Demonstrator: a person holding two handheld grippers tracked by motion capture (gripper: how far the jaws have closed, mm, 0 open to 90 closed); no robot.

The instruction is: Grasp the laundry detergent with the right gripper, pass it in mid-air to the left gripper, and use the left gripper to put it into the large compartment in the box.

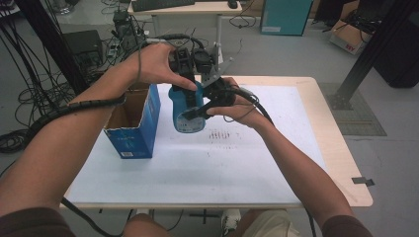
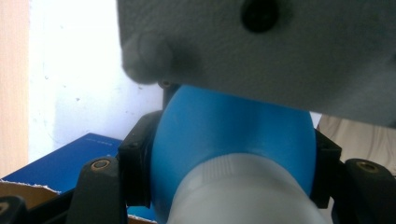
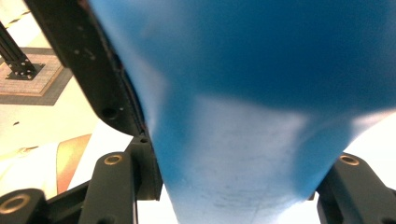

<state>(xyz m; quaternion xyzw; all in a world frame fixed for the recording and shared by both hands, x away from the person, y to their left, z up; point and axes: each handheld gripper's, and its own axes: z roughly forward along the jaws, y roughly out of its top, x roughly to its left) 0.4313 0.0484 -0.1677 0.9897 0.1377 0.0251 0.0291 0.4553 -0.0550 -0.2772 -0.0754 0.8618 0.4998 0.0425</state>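
A blue plastic bottle (image 1: 187,114) hangs in the air over the white table mat, held from two sides. My left gripper (image 1: 189,89) comes down from above and is shut on the bottle's upper part. In the left gripper view the blue body (image 2: 233,126) and white cap (image 2: 243,196) sit pinched between the black jaws of the left gripper (image 2: 229,172). My right gripper (image 1: 196,112) reaches in from the right and is shut on the lower body. In the right gripper view the bottle (image 3: 243,93) is clamped between the jaws of the right gripper (image 3: 233,186).
An open blue cardboard box (image 1: 133,123) stands on the left part of the white mat (image 1: 222,163). The grey plate (image 2: 261,51) of the other gripper hangs close in front of the left camera. Beyond the table are a desk (image 1: 188,10), cables and a black frame post (image 1: 375,49).
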